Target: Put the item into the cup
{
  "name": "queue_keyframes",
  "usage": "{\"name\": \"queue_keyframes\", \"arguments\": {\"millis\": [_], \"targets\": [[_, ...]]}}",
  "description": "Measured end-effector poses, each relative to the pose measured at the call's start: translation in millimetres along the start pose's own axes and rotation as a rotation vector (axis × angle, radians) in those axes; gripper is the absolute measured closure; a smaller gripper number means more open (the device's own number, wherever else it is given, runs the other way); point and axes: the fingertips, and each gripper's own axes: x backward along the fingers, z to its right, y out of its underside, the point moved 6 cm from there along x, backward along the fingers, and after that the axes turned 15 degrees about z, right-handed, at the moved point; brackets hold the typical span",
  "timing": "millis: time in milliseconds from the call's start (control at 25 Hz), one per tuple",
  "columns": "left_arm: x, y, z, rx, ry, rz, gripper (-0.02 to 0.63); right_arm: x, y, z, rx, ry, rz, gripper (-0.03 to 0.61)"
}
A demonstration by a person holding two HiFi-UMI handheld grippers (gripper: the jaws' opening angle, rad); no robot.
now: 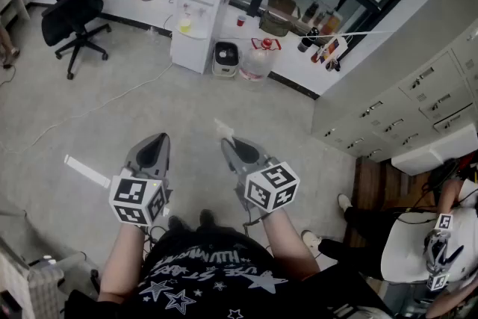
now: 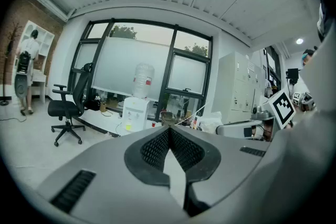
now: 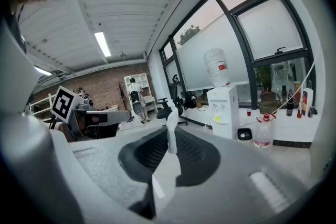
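L tongs [image 1: 159,140] pressed together, nothing betw. the pads. R tongs [image 1: 228,146] pinch a thin white item [image 3: 170,123]: a narrow strip standing upright betw. the pads, top end poking past the tips, lower end running back toward the tongs' body. Both tongs sit side by side in front of the person, above the floor [image 1: 187,112], tilted slightly down. Water dispenser [image 1: 198,19] & office chair [image 1: 75,11] stand well beyond, by the window wall.
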Motion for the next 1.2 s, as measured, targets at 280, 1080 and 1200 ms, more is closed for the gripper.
{"name": "queue_keyframes", "arguments": {"millis": [280,1080,1200], "targets": [[16,-1,-27,0.003,0.012,-0.005,0.609,-21,10,-25,0.012,-0.009,0.0,0.545],[42,8,-90,0.047,-0.033,0.015,0.607,-46,42,-45,-0.02,0.008,-0.033,0.545],[26,9,-104,0.035,-0.048,0.017,0.608,-65,42,-27,-0.012,0.011,-0.029,0.545]]}}
